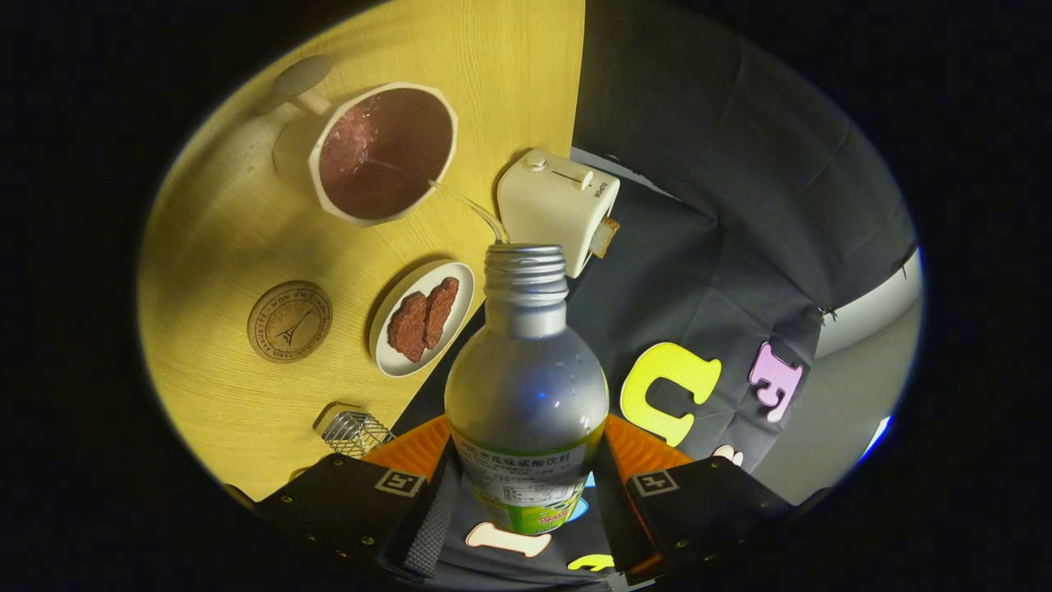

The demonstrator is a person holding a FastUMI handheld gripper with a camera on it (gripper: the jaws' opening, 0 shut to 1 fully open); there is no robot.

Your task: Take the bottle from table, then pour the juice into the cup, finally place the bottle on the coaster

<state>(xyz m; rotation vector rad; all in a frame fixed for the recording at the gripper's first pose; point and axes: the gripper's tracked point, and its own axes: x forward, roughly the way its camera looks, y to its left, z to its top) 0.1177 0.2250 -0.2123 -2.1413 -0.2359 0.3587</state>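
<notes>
Gripper [526, 485]: both fingers pinch the bottle low on its body, one each side, over the label band; pads pressed flat to it.
Bottle [526, 370]: clear plastic w/ grey-silver look, cap off, threaded neck bare. Held up off the table, tipped fwd so the mouth aims at the cup. Green/white label sits between the fingers; print too small to make out.
Stream [477, 207]: thin clear arc from the bottle mouth over to the cup's near rim; looks like it lands just inside, though the end is faint.
Cup [383, 153]: cream, faceted rim, handle on the side away from the bottle. Stands on the table beyond the fingers, well ahead of the bottle mouth. Inside dark reddish-brown, wet sheen + bubbles on the far-left part.
Coaster [289, 321]: round, cork-like, tower emblem stamped on it. Flat on the table, bare, near the plate, apart from the cup.
Plate [386, 337]: small white oval, between coaster and bottle neck, holds 2 dark brown slices [422, 319] side by side.
Toaster [552, 205]: cream box at the table edge just beyond the bottle mouth, a bit of bread poking from its side.
Wire holder [355, 432]: small metal mesh thing on the table, just ahead of one finger.
Table [222, 247]: yellow wood-grain top.
</notes>
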